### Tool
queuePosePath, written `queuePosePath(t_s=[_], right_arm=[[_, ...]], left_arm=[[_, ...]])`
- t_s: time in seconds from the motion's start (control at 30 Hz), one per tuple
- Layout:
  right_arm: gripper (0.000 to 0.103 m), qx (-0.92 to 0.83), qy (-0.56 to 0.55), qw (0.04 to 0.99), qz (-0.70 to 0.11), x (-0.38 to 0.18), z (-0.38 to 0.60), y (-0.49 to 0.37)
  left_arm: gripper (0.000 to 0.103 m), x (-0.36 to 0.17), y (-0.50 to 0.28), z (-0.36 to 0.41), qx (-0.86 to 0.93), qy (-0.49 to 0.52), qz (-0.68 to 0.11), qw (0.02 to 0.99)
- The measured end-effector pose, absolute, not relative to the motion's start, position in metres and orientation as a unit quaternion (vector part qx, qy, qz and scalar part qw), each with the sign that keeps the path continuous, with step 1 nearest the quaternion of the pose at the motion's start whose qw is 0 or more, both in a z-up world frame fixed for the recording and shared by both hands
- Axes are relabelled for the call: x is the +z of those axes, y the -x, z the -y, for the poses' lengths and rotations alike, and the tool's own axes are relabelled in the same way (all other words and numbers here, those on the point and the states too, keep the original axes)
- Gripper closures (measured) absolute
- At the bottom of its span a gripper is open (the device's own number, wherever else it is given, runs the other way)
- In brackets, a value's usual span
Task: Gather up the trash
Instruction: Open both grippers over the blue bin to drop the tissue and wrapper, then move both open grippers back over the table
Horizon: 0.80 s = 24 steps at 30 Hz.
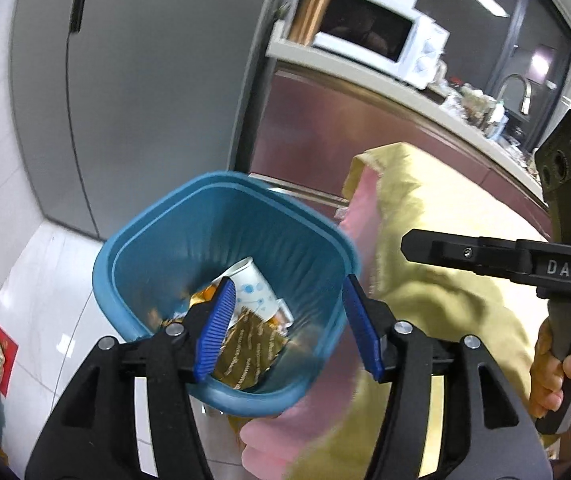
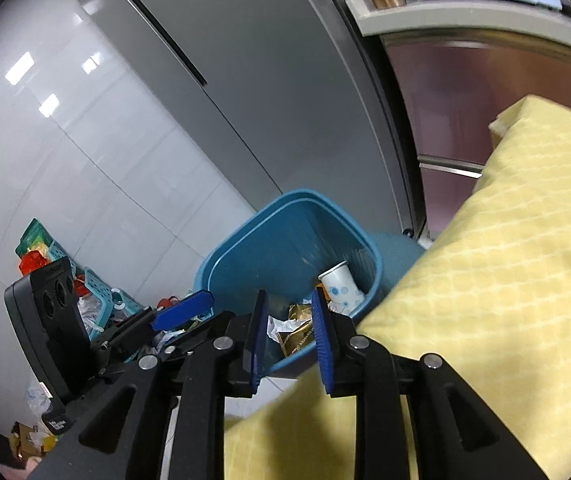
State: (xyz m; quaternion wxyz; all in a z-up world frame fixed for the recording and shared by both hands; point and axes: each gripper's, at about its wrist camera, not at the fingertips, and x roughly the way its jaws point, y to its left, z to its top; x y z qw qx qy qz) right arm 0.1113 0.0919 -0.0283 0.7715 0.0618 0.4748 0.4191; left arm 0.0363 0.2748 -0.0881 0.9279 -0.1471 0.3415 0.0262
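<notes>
A blue waste bin [image 1: 221, 200] stands on the white floor beside a yellow-covered surface. Inside lie a white paper cup with blue dots [image 1: 251, 292], a brown printed wrapper [image 1: 249, 352] and other scraps. My left gripper [image 1: 287, 320] hangs over the bin mouth, open, with nothing between its blue pads. My right gripper [image 2: 289, 336] is over the near rim of the bin [image 2: 245, 236], open by a narrower gap and also holding nothing; the cup [image 2: 341, 284] and wrapper [image 2: 297, 334] show beyond it. A hand [image 1: 557, 364] holds the right gripper's handle.
The yellow quilted cloth [image 2: 485, 300] with a pink layer [image 1: 361, 208] rises right of the bin. A grey fridge [image 1: 145, 80] stands behind it. A microwave [image 1: 381, 36] sits on the counter. Baskets and packets [image 2: 97, 292] clutter the floor at left.
</notes>
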Motion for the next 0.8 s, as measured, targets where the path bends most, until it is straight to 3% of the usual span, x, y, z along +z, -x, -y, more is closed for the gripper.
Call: queuePosePath(t_s=[0.17,0.8], right_arm=[[0.075,0.418,-0.062,0.792,-0.441,-0.01,-0.055,-0.098],[0.073,0.256,-0.14,0.867,-0.404,-0.007,0.154,-0.059]], left_arm=[[0.041,-0.066,-0.028,-0.247,-0.016,0.134,-0.315,0.94],[0.039,-0.052,-0.047,-0.085,-0.195,0.071,-0.321,0.924]])
